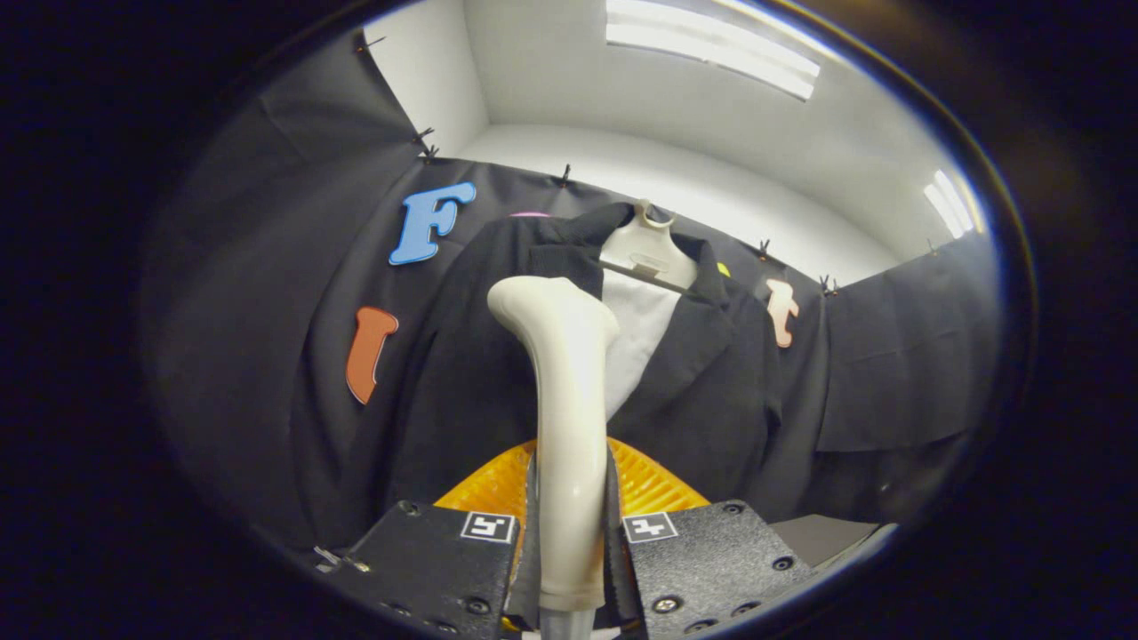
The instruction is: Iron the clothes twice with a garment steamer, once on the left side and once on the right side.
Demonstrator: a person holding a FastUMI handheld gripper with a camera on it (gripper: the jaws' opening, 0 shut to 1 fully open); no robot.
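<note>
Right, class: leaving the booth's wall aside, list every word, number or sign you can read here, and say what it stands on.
Garment steamer, clamped between the fingers of the tool: no text.
Black jacket and its white hanger: no text.
Square markers, one on each finger of the tool: black-and-white coded patterns, not words or numbers.
So there is nothing readable.

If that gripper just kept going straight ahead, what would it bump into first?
Probably the black jacket on its hanger. The gripper is shut on the steamer, whose head would likely touch first; depth is unclear.
</note>
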